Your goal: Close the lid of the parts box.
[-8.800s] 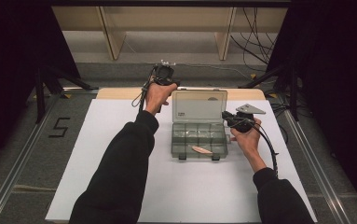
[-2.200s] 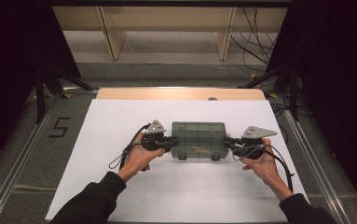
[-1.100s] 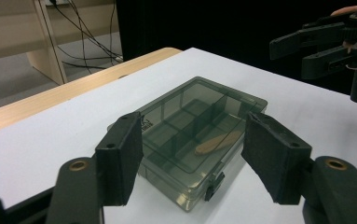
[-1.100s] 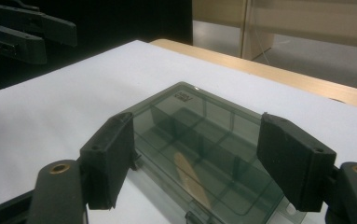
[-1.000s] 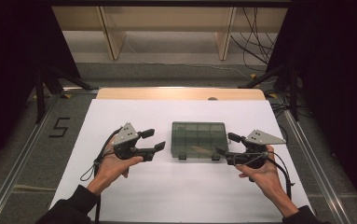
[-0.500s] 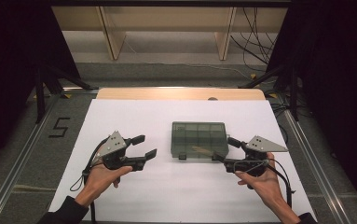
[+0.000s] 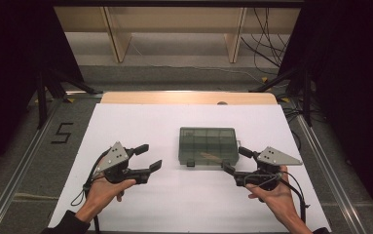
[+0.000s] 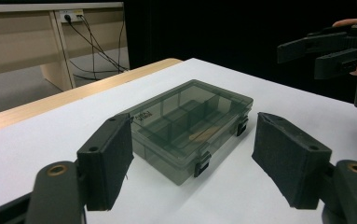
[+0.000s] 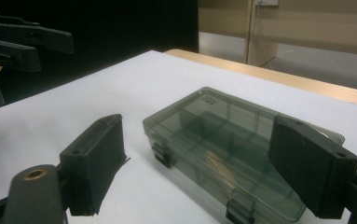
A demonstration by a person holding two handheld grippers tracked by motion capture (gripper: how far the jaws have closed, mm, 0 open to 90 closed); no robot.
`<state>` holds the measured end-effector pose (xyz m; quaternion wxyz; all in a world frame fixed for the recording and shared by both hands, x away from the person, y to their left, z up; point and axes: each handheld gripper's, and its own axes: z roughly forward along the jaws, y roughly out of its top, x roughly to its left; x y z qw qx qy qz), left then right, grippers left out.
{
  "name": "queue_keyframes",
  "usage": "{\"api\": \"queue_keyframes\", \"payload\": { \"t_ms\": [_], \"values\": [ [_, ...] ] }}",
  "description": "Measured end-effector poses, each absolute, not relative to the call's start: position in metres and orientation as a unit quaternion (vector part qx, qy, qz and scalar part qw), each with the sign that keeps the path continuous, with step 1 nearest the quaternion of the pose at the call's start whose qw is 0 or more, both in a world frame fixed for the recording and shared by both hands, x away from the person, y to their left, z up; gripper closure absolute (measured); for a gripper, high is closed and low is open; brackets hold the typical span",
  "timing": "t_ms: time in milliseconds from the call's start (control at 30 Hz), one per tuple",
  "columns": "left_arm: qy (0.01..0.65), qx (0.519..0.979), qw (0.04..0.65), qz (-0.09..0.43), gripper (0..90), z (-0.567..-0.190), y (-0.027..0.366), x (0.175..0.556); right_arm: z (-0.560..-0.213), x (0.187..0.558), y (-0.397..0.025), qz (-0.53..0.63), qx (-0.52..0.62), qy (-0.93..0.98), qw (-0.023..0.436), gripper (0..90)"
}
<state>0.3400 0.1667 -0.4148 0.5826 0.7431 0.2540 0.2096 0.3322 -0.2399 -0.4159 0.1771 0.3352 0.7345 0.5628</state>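
One box on the table, and there it sits: a smoky transparent compartment box [image 7: 208,146], lid down, right of centre in the high view on the white table sheet [image 7: 140,122]; two dark latches on its near edge, both counted in the left gripper view, where the box [image 8: 190,123] lies centre frame; through the lid, dividers and one pale, elongated item in a near compartment, too blurred to name; two grippers in play, one per hand; the left gripper [image 7: 147,157] hangs in the lower left of the high view, jaws spread wide and holding nothing, well apart from the box; the right gripper [image 7: 235,160] sits lower right, jaws likewise parted and empty, tips just beside the box's near right corner; in the right gripper view the box [image 9: 232,140] fills the lower centre between the two black pads, with the other gripper [image 9: 24,39] up in the upper left corner; one wooden strip [image 7: 189,97] runs along the table's far edge.
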Motion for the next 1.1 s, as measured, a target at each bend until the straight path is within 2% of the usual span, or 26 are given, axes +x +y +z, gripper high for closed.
{"api": "queue_keyframes", "payload": {
  "t_ms": [133, 167, 200, 267, 1100],
  "values": [
    [0.226, 0.752, 0.575, 0.23, 27.0, -0.413, 0.17, 0.342, -0.416, 0.329, -0.24, 0.563, 0.333, 0.735, 0.176, 18.9],
    [0.249, 0.744, 0.581, 0.215, 26.8, -0.414, 0.169, 0.338, -0.416, 0.328, -0.24, 0.556, 0.335, 0.741, 0.176, 18.9],
    [0.226, 0.749, 0.582, 0.224, 26.4, -0.414, 0.171, 0.34, -0.416, 0.327, -0.24, 0.557, 0.335, 0.74, 0.174, 18.9],
    [0.252, 0.744, 0.581, 0.212, 25.5, -0.414, 0.169, 0.335, -0.417, 0.326, -0.24, 0.556, 0.332, 0.741, 0.174, 18.9],
    [0.252, 0.739, 0.588, 0.212, 22.8, -0.416, 0.168, 0.332, -0.417, 0.323, -0.241, 0.567, 0.33, 0.734, 0.177, 16.8]
  ]
}}
